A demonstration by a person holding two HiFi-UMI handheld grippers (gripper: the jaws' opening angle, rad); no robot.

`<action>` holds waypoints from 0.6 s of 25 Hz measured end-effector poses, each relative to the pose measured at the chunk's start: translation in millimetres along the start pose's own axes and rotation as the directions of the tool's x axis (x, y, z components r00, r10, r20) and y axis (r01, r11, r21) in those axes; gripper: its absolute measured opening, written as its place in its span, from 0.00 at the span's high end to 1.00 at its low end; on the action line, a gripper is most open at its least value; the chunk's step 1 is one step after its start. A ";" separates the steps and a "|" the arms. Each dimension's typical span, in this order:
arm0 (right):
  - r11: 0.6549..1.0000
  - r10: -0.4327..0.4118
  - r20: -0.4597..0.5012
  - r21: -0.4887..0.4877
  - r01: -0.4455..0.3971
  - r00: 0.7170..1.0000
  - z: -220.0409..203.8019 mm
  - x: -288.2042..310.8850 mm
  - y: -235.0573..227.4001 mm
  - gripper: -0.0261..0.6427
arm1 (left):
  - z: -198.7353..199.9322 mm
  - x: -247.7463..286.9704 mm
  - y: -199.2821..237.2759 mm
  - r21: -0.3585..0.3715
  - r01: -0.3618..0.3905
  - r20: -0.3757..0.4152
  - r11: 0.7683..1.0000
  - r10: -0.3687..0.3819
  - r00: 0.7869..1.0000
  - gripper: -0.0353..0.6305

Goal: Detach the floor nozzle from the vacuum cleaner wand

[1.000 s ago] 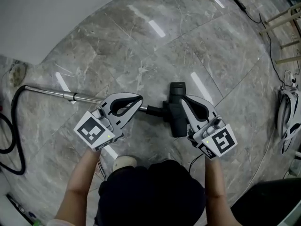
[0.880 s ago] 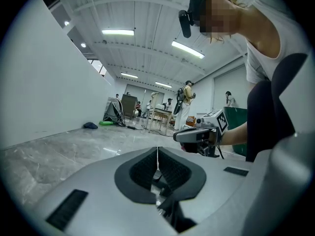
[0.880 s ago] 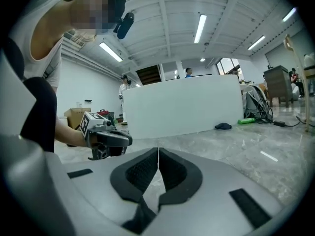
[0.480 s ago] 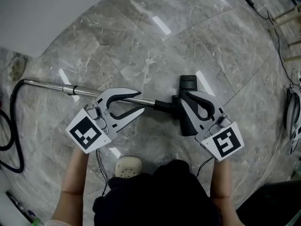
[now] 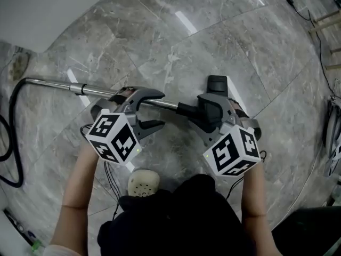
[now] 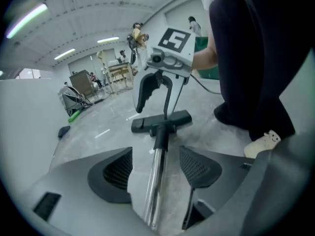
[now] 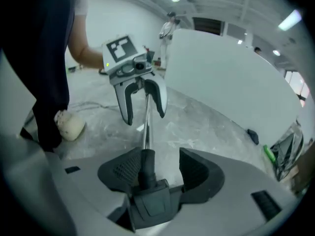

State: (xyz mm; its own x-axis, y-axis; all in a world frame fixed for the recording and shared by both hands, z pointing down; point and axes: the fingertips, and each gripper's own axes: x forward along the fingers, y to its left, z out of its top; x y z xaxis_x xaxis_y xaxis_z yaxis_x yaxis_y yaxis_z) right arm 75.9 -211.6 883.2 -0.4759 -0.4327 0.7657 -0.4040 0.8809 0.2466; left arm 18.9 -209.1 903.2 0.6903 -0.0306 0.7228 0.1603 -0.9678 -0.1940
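The floor nozzle [image 5: 216, 87] lies on the marble floor [image 5: 176, 41] just in front of you. It is still joined to the chrome wand [image 5: 101, 91], which runs away to your left toward the black hose [image 5: 11, 127]. Your right tool [image 5: 205, 113] stands over the black neck of the nozzle, and your left tool [image 5: 156, 110] over the bare tube. The jaws of both have just been opening and are now wide apart, so neck and tube sit between the pads but nothing is gripped. In the right gripper view the neck is close to one pad and apart from the other. If you close like this, I think the neck can be pushed sideways or slip out. The tube looks smooth, so the left pads may slide along it when you pull. A pull that is not in line with the wand could jam the joint.
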 end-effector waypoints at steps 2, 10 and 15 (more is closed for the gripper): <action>0.993 -0.015 -0.110 -0.115 0.002 0.994 -10.8 15.6 7.4 0.62 | -19.6 11.0 -1.4 0.045 0.004 -0.110 0.999 0.001 0.994 0.52; 0.988 -0.045 -0.241 -0.155 0.007 0.969 -32.5 42.6 5.4 0.62 | -76.2 38.9 8.9 0.050 0.010 -0.384 0.999 0.009 0.923 0.52; 0.991 -0.006 -0.244 -0.128 -0.026 0.970 -29.3 45.3 5.6 0.62 | -84.8 53.2 8.3 0.060 0.012 -0.423 0.998 0.015 0.906 0.57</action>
State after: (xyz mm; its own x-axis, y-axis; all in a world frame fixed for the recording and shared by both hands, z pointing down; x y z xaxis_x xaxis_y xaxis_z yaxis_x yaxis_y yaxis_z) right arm 75.0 -220.6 936.7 -0.2689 -0.3781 0.8859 -0.2882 0.9092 0.3006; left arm -2.9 -239.9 996.2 0.3290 -0.1475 0.9327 0.2105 -0.9514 -0.2247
